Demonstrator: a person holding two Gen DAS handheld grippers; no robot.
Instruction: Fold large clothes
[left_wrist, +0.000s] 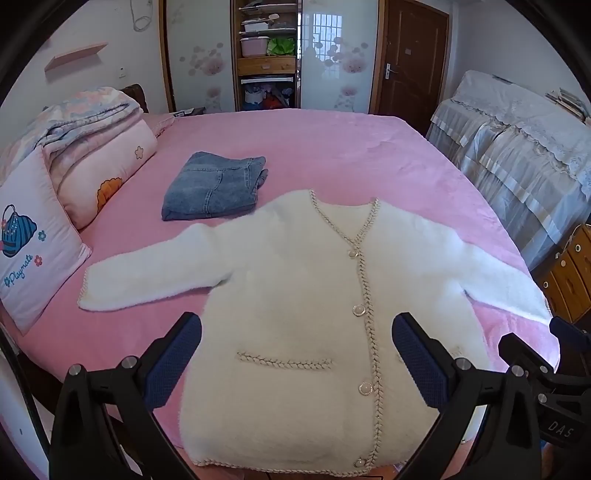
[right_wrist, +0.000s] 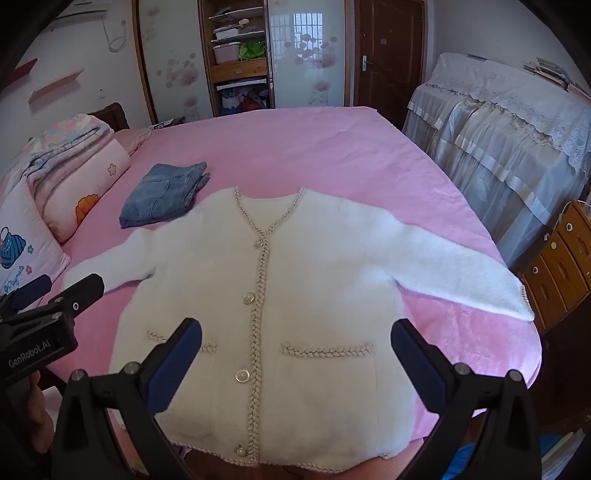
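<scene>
Hovering with jaws wide apart and empty, left gripper (left_wrist: 297, 360) and right gripper (right_wrist: 295, 363) both angle down over the hem half of the white cardigan (left_wrist: 314, 314). Cardigan lies flat, buttoned, collar toward frame top, sleeves splayed sideways across the pink bedsheet (left_wrist: 332, 147). Each gripper sits nearer its own-side sleeve.

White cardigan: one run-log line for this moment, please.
white cardigan: flat, buttoned, unfolded | jeans: folded | left hand-held gripper: open | right hand-held gripper: open
</scene>
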